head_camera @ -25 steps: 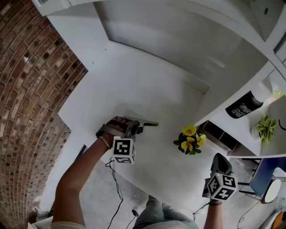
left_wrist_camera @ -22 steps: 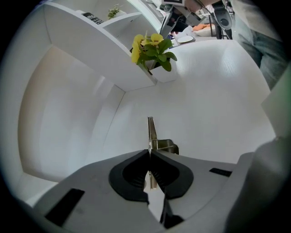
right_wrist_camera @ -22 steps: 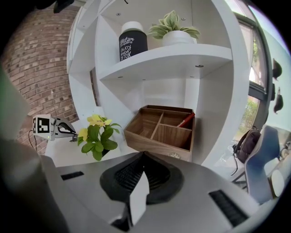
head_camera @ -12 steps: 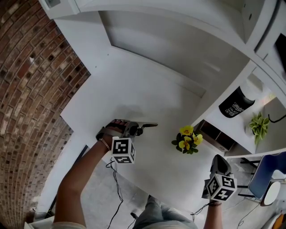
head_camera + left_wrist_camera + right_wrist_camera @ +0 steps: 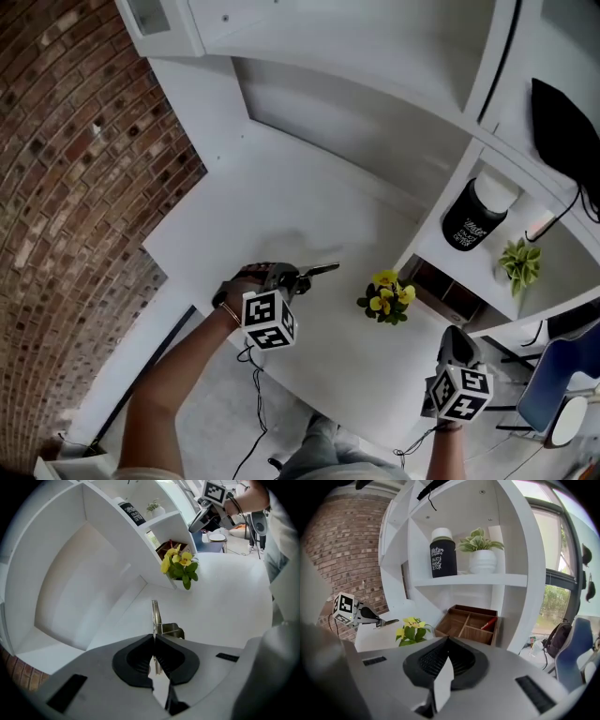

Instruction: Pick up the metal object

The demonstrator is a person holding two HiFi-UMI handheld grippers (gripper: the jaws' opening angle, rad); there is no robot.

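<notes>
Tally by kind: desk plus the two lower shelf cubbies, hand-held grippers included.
hand-held grippers: 2, left hand-held gripper, right hand-held gripper
plants: 2, yellow-flowered plant, green potted plant
metal object: 1
black bottle: 1
wooden tray: 1
red item in the tray: 1
total: 8

Bright, even daylight; fisheye-warped, dark-vignetted edges

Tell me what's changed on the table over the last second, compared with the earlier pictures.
The left gripper, shut on the metal object throughout, has lifted it slightly off the white table and rolled a little. The head view itself has also swung. The yellow flowers sit where they were, and the right gripper remains shut and empty.
</notes>
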